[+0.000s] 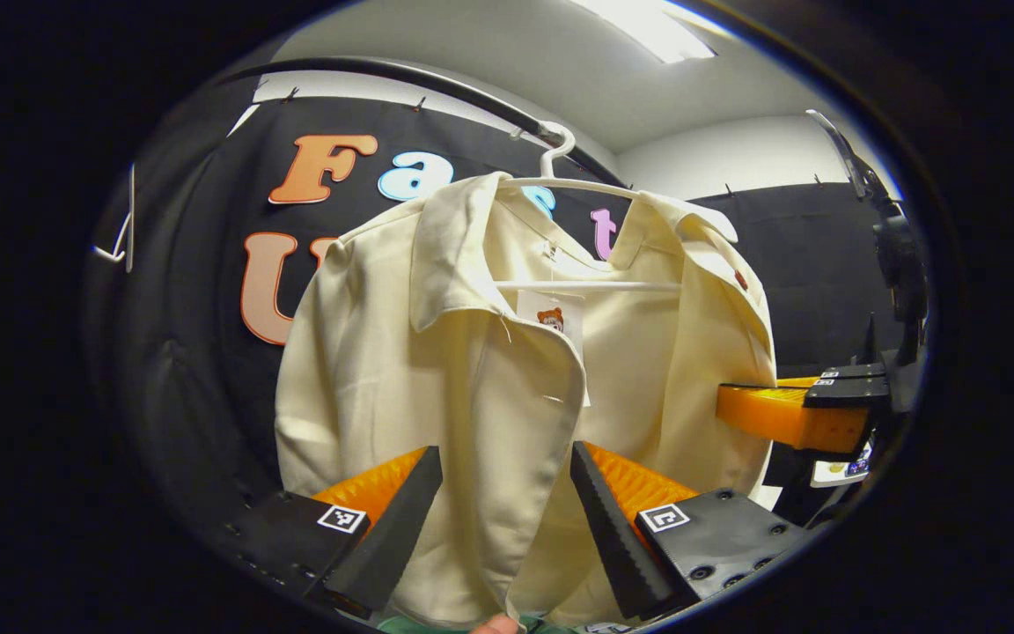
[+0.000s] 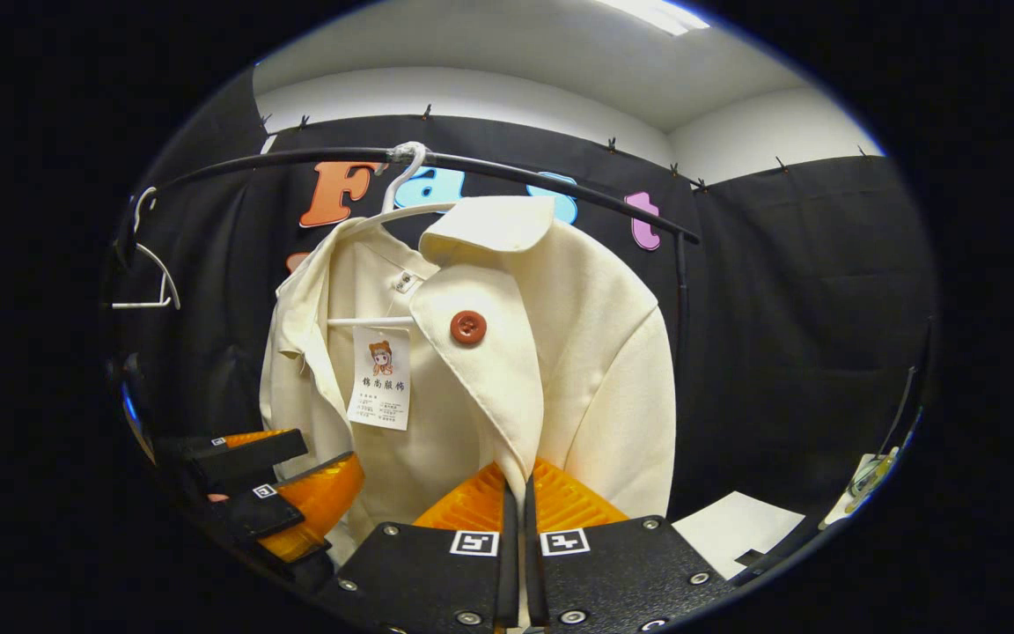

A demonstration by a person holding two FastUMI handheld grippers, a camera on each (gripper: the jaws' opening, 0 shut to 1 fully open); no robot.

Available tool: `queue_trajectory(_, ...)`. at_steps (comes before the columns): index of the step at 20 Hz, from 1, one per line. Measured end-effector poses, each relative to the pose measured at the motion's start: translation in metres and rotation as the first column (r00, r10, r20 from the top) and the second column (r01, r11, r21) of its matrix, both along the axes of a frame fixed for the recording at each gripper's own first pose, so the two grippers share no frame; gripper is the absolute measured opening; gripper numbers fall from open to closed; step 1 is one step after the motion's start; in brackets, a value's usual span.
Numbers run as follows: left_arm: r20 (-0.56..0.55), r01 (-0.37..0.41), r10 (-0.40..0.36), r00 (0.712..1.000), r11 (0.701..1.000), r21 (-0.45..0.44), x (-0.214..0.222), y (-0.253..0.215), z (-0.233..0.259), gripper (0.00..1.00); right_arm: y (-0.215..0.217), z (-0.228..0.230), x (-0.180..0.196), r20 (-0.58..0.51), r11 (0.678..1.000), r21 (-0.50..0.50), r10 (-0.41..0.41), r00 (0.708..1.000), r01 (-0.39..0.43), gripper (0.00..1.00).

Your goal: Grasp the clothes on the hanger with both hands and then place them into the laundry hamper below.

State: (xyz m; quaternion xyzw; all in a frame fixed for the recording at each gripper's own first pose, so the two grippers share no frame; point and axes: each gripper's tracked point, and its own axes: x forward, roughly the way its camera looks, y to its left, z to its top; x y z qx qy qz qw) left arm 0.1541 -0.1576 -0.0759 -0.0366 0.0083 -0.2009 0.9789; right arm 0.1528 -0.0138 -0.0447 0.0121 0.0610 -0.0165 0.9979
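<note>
A cream jacket [image 1: 401,352] hangs on a white hanger [image 1: 560,180] from a black rail [image 1: 437,84]. In the left gripper view my left gripper [image 1: 505,458] is open, its fingers wide apart on either side of the jacket's front edge. My right gripper [image 1: 797,414] reaches in at the jacket's right side. In the right gripper view the jacket [image 2: 595,352] shows a red-brown button [image 2: 468,327] and a paper tag [image 2: 381,379]. My right gripper [image 2: 516,493] is shut on the jacket's front edge, with the fabric running down between the fingers. The left gripper [image 2: 278,493] is at the lower left.
An empty white hanger [image 2: 150,282] hangs at the rail's left end. A white sheet [image 2: 736,528] lies low on the right. A bit of green [image 1: 419,625] and a fingertip [image 1: 498,623] show under the jacket's hem.
</note>
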Motion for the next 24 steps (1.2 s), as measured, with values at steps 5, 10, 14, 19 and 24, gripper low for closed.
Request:
queue_trajectory(5,0.057,-0.095,0.092,0.994,0.994,0.058,0.029,0.0,-0.003,0.97,-0.004,-0.001,-0.001,0.002,1.0,-0.002,0.013,1.0,-0.013,0.03)
queue_trajectory(10,0.072,-0.188,0.181,0.981,0.975,0.119,0.042,0.03,-0.014,0.79,-0.001,-0.002,0.0,0.009,1.0,-0.003,0.03,0.999,-0.03,0.03)
queue_trajectory(14,0.089,-0.248,0.237,0.967,0.958,0.146,0.047,0.065,-0.01,0.31,-0.002,-0.003,0.001,0.011,1.0,0.004,0.029,1.0,-0.029,0.03)
queue_trajectory(19,0.085,-0.275,0.264,0.961,0.945,0.175,0.038,0.092,0.005,0.11,-0.004,0.0,-0.003,0.045,1.0,-0.006,0.025,0.999,-0.025,0.03)
queue_trajectory(24,0.202,-0.423,0.378,0.903,0.864,0.272,0.031,0.128,0.033,0.1,-0.026,0.024,-0.004,0.137,0.999,-0.028,-0.034,0.99,0.038,0.02)
